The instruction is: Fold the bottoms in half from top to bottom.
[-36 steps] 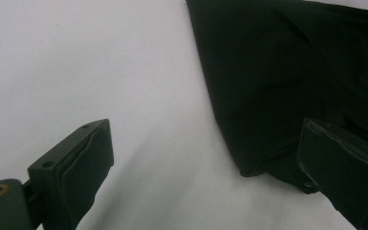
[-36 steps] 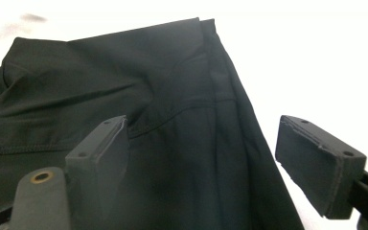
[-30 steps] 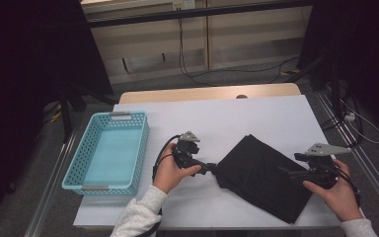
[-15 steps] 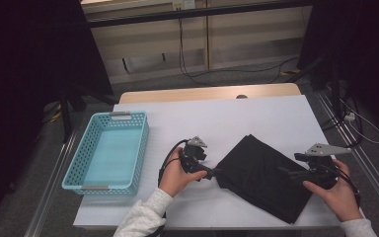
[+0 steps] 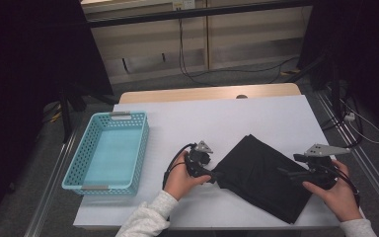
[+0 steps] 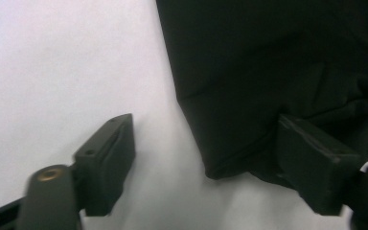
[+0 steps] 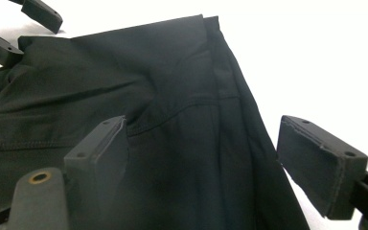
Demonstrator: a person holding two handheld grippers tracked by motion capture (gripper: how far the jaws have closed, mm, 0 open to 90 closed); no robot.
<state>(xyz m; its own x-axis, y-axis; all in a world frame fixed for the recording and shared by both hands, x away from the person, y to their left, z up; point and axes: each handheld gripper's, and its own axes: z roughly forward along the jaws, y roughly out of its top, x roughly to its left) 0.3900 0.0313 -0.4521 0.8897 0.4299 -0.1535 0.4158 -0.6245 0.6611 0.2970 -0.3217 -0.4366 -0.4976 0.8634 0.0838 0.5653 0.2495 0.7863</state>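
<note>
A black folded garment (image 5: 261,177) lies flat on the white table (image 5: 227,118), right of centre. My left gripper (image 5: 213,176) is at its left corner. In the left gripper view the corner of the garment (image 6: 268,57) lies between the jaws of the left gripper (image 6: 206,129), which have just been closing but still stand apart without pinching it. My right gripper (image 5: 288,174) is at the garment's right edge. In the right gripper view its jaws (image 7: 203,128) straddle the hem of the garment (image 7: 124,62), open. The left gripper's fingers (image 7: 33,14) show at the top left of that view.
A light blue plastic basket (image 5: 143,148) stands at the table's left side with nothing in it. Bare white table surface stretches behind the garment. A cable (image 5: 170,165) loops from the left gripper beside the person's hand.
The left hand has slid right and slightly down to the garment's left corner, and its jaws have narrowed around that corner. The right hand has stayed where it was.
</note>
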